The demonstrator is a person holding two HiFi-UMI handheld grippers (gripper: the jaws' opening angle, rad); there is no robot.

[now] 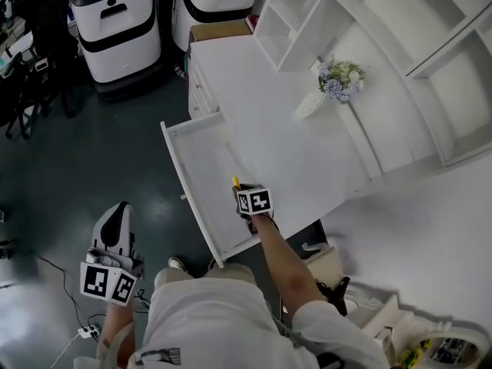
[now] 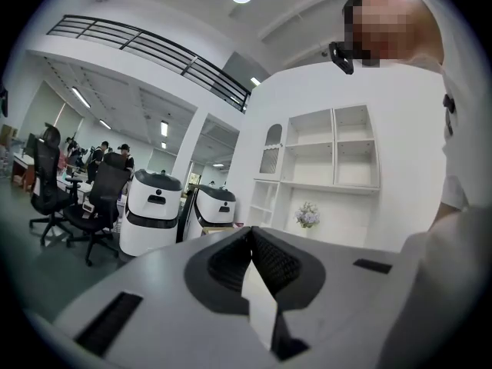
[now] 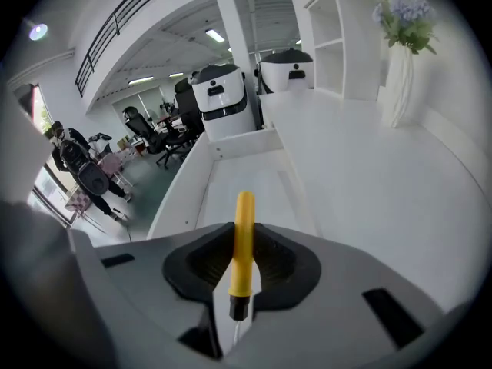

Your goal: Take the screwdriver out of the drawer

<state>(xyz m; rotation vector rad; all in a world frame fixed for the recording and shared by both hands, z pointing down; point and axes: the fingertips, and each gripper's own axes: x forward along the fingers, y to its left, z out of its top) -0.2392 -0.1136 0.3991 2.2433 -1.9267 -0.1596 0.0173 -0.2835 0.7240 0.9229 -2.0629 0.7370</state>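
Observation:
My right gripper point(image 1: 244, 193) hangs over the near end of the open white drawer point(image 1: 198, 177) and is shut on the yellow screwdriver point(image 1: 235, 181). In the right gripper view the screwdriver point(image 3: 243, 256) has its yellow handle pinched between the jaws of my right gripper point(image 3: 244, 229). The handle points out past the fingertips, and the black collar and metal shaft point back toward the camera. It is clear of the drawer floor point(image 3: 250, 183) below. My left gripper point(image 1: 113, 241) is low at the left over the floor. In its own view my left gripper point(image 2: 250, 241) is shut with nothing in it.
The drawer juts out from a white desk point(image 1: 307, 152) carrying a vase of flowers point(image 1: 332, 83) and a shelf unit point(image 1: 369, 21). Two white robot bases point(image 1: 115, 21) and office chairs point(image 1: 31, 75) stand beyond. A cable and power strip point(image 1: 84, 330) lie on the floor.

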